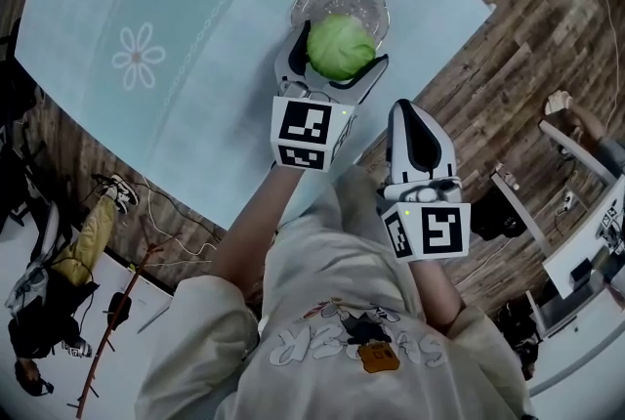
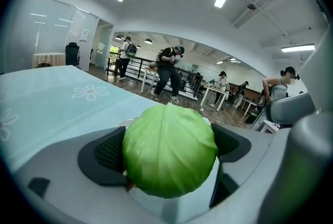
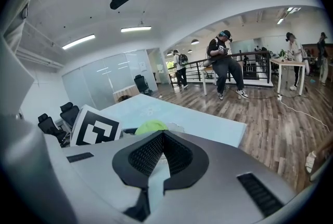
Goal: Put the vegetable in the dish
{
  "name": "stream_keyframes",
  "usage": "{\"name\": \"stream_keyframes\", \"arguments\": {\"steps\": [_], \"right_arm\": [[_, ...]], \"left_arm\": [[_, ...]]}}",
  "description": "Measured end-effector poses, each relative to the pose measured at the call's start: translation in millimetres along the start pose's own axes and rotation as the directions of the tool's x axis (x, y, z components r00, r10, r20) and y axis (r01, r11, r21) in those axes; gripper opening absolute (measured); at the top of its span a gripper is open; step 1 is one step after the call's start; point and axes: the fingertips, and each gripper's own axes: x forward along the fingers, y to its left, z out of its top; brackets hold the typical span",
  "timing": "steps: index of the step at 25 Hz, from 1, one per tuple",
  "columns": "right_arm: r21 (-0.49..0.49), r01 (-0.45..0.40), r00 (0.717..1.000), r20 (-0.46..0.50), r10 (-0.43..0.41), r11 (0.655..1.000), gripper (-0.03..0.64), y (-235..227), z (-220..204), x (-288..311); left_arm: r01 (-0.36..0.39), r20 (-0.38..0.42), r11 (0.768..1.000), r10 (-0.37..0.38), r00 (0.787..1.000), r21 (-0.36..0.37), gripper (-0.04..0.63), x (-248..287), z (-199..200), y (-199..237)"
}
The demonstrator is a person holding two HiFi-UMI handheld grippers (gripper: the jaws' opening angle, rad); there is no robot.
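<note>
A round green cabbage [image 1: 340, 47] [image 2: 169, 150] sits between the jaws of my left gripper [image 1: 336, 55] [image 2: 167, 149], which is shut on it. It hangs over the near rim of a clear glass dish [image 1: 340, 1] on the pale blue tablecloth [image 1: 195, 47]. My right gripper [image 1: 421, 137] [image 3: 163, 151] is held back near the person's body, off the table's corner; its black pads [image 3: 146, 155] meet with nothing between them. From the right gripper view, the cabbage [image 3: 150, 126] peeks over the jaws, beside the left gripper's marker cube [image 3: 95, 126].
The tablecloth has white flower prints [image 1: 138, 57] and its corner [image 1: 485, 10] points right. Wooden floor [image 1: 532, 37] surrounds the table. Cables and bags [image 1: 59, 262] lie lower left; desks [image 1: 586, 232] stand at right. Several people [image 2: 169, 73] stand far off.
</note>
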Motion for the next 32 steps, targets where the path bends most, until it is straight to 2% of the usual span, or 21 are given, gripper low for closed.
{"name": "stream_keyframes", "arguments": {"steps": [5, 19, 23, 27, 32], "right_arm": [[0.004, 0.003, 1.000, -0.008, -0.003, 1.000, 0.022, -0.1, -8.1, -2.5], [0.000, 0.009, 1.000, -0.007, -0.009, 1.000, 0.023, -1.2, -4.3, 1.1], [0.003, 0.011, 1.000, -0.011, -0.011, 1.000, 0.022, -3.4, -5.4, 2.3], [0.005, 0.013, 1.000, -0.015, -0.013, 1.000, 0.022, -3.1, -7.7, 3.3], [0.005, 0.014, 1.000, -0.016, -0.014, 1.000, 0.021, -1.8, -7.0, 6.0]], "left_arm": [[-0.012, -0.010, 1.000, 0.012, 1.000, 0.011, 0.522, 11.0, -5.5, 6.8], [-0.045, -0.063, 0.991, 0.054, 0.997, 0.126, 0.522, 37.7, -14.9, 15.5], [-0.058, -0.074, 0.990, 0.068, 0.995, 0.127, 0.522, 42.4, -16.2, 18.9], [-0.059, -0.087, 0.985, 0.074, 0.993, 0.162, 0.522, 44.2, -22.9, 17.0], [-0.075, -0.076, 0.985, 0.088, 0.993, 0.158, 0.522, 45.5, -24.7, 18.7]]}}
